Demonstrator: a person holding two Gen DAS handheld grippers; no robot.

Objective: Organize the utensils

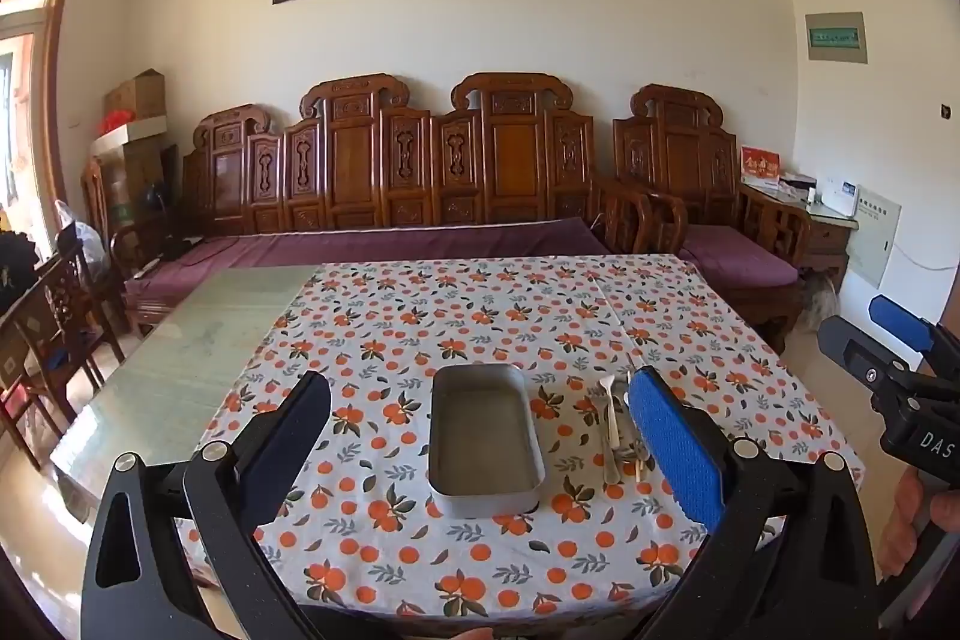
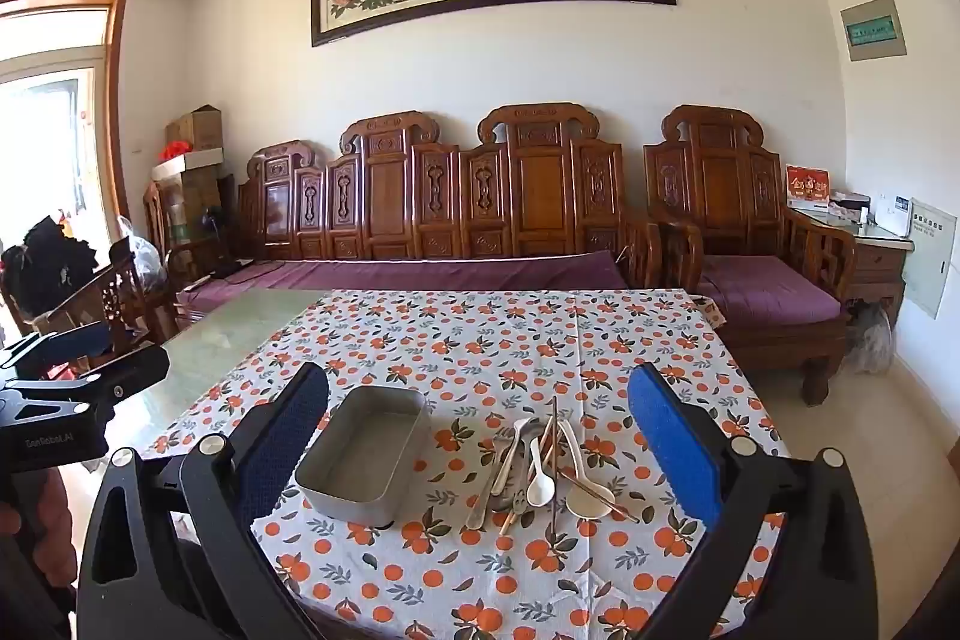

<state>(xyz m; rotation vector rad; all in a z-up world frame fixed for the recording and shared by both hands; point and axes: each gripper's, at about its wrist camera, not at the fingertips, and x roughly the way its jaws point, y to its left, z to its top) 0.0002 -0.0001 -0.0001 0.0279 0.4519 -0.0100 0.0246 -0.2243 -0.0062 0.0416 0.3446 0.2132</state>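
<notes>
Both tools wide, nothing held: left tool (image 1: 480, 436), right tool (image 2: 480, 436), both hovering over the bench (image 2: 180, 340) near edge. Orange-print cloth (image 2: 540, 340), carved wooden sofa (image 2: 450, 196) behind. Utensil pile (image 2: 549, 466) mid-cloth, ahead of right tool. Metal tray (image 2: 336, 490) just left of pile, empty.

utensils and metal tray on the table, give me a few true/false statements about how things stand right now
1. The metal tray is empty. True.
2. The utensils lie sorted inside the tray. False: they lie in a loose pile on the tablecloth, beside the tray.
3. The right gripper is shut on a spoon. False: its jaws stand open with nothing held.
4. The left gripper is open and holds nothing. True.
5. The pile includes white spoons. True.
6. The tablecloth covers the whole table. False: a bare glass tabletop shows at its left.
</notes>
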